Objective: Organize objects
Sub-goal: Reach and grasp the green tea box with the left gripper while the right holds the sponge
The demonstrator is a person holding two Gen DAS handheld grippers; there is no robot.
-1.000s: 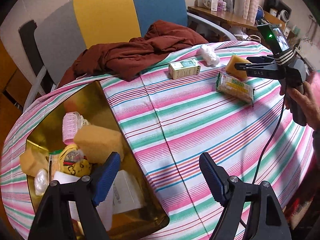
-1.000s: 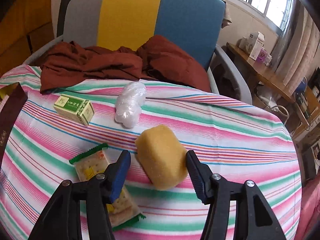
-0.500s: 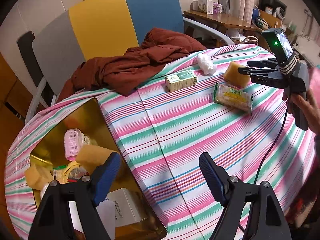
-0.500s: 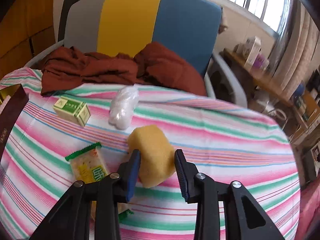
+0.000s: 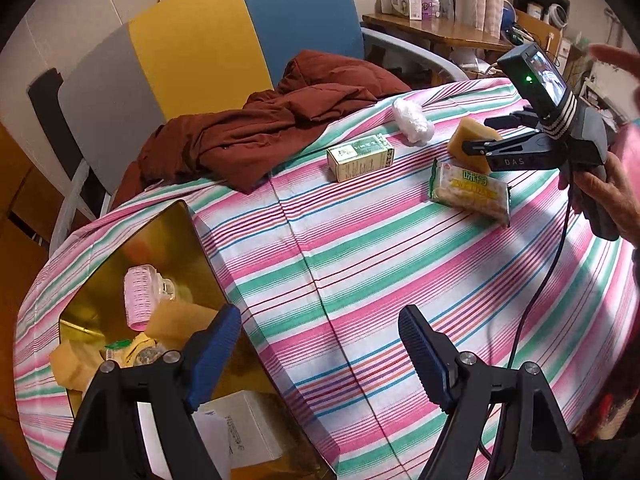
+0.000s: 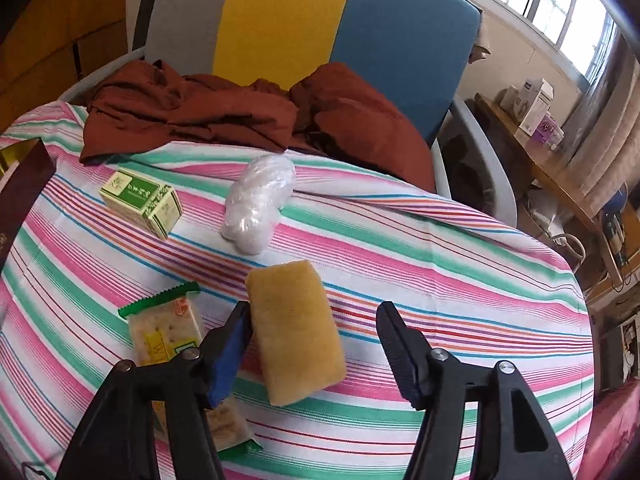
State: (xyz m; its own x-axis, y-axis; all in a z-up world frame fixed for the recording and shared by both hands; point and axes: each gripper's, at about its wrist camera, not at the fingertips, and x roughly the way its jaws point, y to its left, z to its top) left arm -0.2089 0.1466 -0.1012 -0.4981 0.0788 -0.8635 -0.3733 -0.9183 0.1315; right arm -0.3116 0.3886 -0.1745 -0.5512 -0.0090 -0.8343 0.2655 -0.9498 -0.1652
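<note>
One sponge (image 6: 294, 330), one cracker pack (image 6: 166, 326) (on cloth), one green box (image 6: 140, 203)

Your table (image 5: 360, 264) wears a pink, green and white striped cloth. On it: gold box (image 5: 160, 236) at the left edge; rust-brown garment (image 5: 256, 136) draped over the far edge; green carton (image 6: 140, 202), white plastic bundle (image 6: 258, 202), yellow sponge (image 6: 294, 332) and cracker packet (image 6: 164, 328) toward the far right.

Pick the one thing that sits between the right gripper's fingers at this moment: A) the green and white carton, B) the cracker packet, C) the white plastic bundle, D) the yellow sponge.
D: in the right wrist view the yellow sponge lies between the fingers of the right gripper, whose jaws have just been opening and do not press on it now.
</note>
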